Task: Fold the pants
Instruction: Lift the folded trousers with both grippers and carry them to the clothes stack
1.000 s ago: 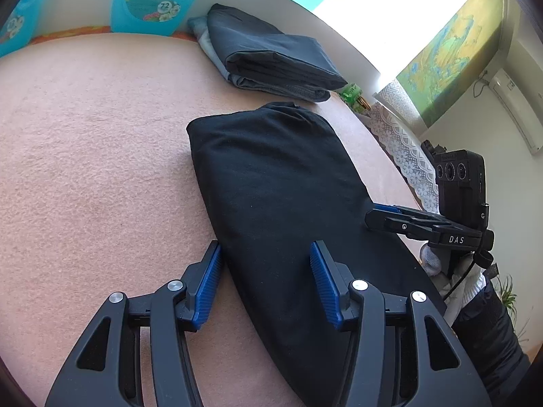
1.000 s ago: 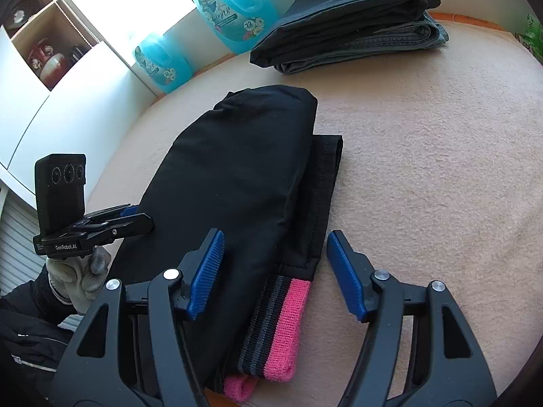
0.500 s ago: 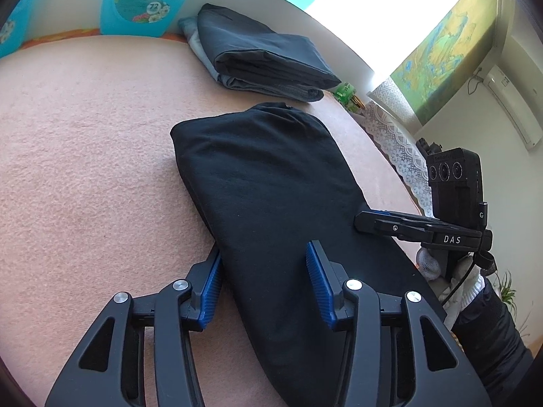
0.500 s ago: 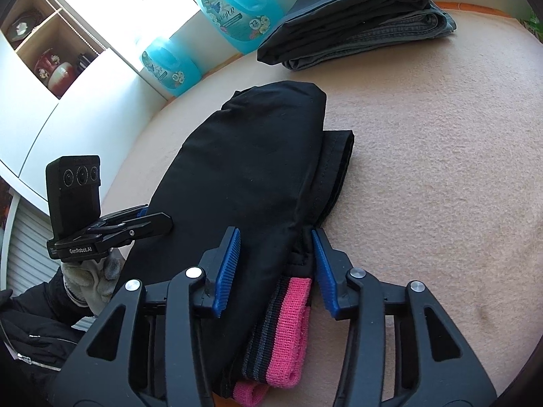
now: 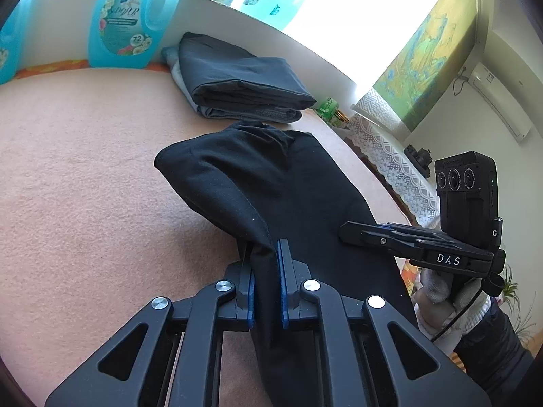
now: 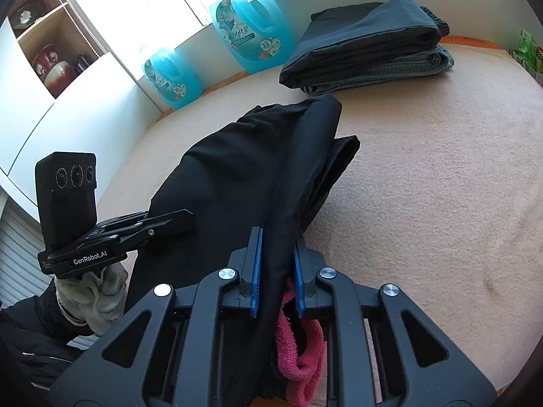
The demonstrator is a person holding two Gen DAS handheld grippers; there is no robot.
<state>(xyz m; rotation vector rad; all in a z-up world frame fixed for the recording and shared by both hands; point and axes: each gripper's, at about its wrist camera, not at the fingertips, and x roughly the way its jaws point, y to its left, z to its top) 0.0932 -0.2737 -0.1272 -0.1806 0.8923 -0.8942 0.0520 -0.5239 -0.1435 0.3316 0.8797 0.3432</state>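
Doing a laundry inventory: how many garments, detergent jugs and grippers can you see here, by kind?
Black pants with pink cuff, pinched by both grippers: 1
Folded garments in the stack: at least 2
Blue detergent jugs: 2 in the right wrist view
Grippers, left gripper and right gripper: 2
Total: 7

Both grippers are built of black plastic with triangular cut-outs, silver screw heads and blue pads [image 5: 283,291] inside the fingers. The left gripper [image 6: 183,221] is marked "GenRobot.AI" in white, the right gripper [image 5: 349,230] "DAS", and each is topped by a black three-lens camera block. White knit gloves [image 6: 95,293] and dark sleeves [image 5: 492,349] are worn, and a thin black cable is seen at the right glove.
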